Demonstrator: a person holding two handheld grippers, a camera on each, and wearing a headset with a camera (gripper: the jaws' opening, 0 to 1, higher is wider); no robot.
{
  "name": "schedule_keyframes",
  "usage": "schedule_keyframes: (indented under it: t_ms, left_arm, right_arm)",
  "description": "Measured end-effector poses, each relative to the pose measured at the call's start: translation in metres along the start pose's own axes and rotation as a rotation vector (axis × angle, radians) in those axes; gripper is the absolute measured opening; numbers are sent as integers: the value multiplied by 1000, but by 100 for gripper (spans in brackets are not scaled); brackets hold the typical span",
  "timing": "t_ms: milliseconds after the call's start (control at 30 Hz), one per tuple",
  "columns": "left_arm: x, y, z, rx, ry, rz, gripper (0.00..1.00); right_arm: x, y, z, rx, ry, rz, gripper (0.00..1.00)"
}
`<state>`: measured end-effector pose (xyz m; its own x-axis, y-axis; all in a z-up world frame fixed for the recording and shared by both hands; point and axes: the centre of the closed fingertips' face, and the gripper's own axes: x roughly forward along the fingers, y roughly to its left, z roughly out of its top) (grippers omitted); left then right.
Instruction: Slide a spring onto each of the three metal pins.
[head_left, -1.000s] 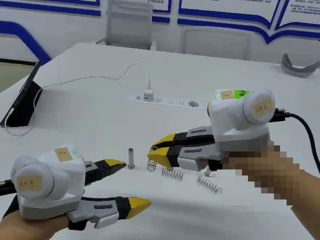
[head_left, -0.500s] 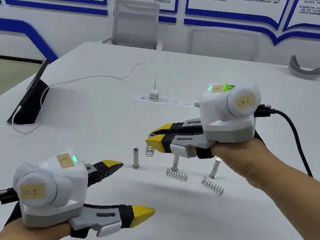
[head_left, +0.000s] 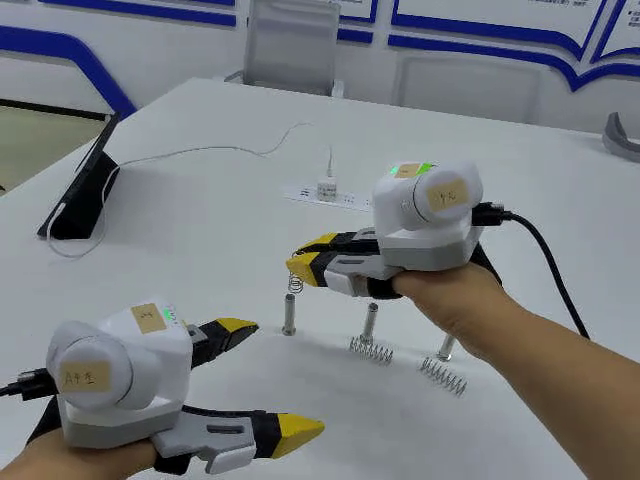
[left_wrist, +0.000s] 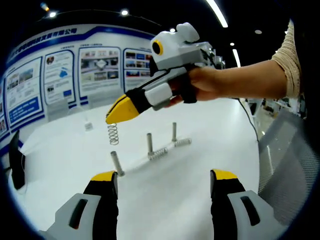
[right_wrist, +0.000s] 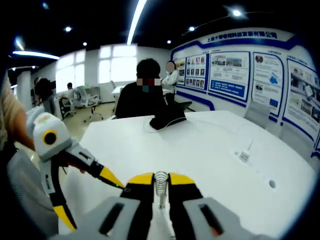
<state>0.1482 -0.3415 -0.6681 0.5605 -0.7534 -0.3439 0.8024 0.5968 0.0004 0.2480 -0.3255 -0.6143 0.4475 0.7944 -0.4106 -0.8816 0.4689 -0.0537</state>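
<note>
Nearest the person, the left hand-held gripper (head_left: 272, 378) hangs wide open, holding nothing. Past it, one loose spring (head_left: 370, 349) lies on the counter (head_left: 200, 250) by the middle pin (head_left: 369, 322), and a second loose spring (head_left: 443, 376) by the right pin (head_left: 445, 347). The right hand-held gripper (head_left: 300, 270) pinches the held spring (head_left: 294, 284) upright, just above the left pin (head_left: 289, 313), so straight down looks like the way. A power strip (head_left: 330, 195) sits well clear beyond.

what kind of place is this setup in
Probably an office-style lab or training room, not a home: blue-framed wall display boards, a large white table carrying a power strip, and a grey office chair behind it.
</note>
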Motion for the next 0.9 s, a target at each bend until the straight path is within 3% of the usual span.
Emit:
schedule_keyframes:
  t_ms: [900]
  left_arm:
    - [-2,8,-6,-14,20,6,74]
  right_arm:
    - [22,-2,-30,25,71,5,12]
